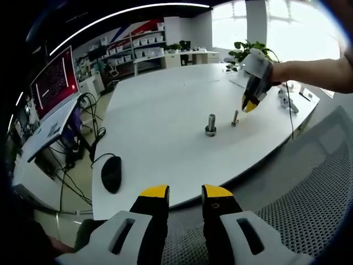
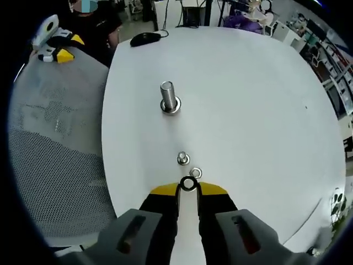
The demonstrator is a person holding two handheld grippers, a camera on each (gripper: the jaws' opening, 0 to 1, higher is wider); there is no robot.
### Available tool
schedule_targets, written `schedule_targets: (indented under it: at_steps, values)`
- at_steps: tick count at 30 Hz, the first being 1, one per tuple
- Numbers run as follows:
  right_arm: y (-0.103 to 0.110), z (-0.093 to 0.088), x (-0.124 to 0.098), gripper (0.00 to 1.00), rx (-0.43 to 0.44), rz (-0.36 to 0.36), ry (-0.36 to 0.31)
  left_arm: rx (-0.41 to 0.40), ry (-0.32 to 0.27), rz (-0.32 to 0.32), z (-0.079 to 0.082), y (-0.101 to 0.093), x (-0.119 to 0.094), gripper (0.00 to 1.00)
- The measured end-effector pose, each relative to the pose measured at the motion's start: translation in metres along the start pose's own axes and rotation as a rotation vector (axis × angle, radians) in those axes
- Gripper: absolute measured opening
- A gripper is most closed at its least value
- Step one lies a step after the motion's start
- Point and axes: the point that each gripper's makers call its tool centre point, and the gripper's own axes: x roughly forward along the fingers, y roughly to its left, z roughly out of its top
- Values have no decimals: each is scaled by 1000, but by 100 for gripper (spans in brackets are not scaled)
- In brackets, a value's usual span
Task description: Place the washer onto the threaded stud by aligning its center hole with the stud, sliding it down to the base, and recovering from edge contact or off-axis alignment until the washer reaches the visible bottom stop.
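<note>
My right gripper (image 2: 188,190) is shut on a small steel washer (image 2: 184,184), pinched upright between its yellow tips just above the white table (image 2: 248,110). A short threaded stud (image 2: 182,158) stands a little ahead of it, with a second washer (image 2: 195,173) lying flat beside the stud. Farther off stands a taller bolt (image 2: 169,98) on a washer. In the left gripper view, the right gripper (image 1: 250,104) hovers just right of the short stud (image 1: 235,117), with the tall bolt (image 1: 210,125) to its left. My left gripper (image 1: 186,193) is open and holds nothing, back over the chair.
A grey mesh chair back (image 2: 49,143) stands along the table's near edge (image 1: 309,187). A black mouse (image 1: 111,173) with its cable lies at one table end. Monitors (image 1: 54,81), desks and shelves stand beyond. A person's arm (image 1: 314,74) holds the right gripper.
</note>
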Motion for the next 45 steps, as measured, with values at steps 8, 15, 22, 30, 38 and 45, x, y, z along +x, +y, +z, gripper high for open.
schedule_targets:
  at_steps: [8, 15, 22, 30, 38, 45]
  values:
    - [13, 24, -5, 14, -39, -1, -36, 0, -1, 0, 0, 0, 0, 21]
    - [10, 29, 1, 14, -65, -1, -31, 0, -2, 0, 0, 0, 0, 21]
    - [4, 30, 8, 14, -72, 7, -14, -2, -1, 0, 0, 1, 0, 21]
    - [5, 27, 19, 14, -76, 18, 10, -1, 1, 0, 0, 1, 0, 22]
    - [5, 22, 34, 14, -78, 33, 36, -2, 3, 0, 0, 1, 0, 22]
    - [2, 16, 51, 14, -84, 44, 67, -5, 6, 0, -1, 0, 0, 22]
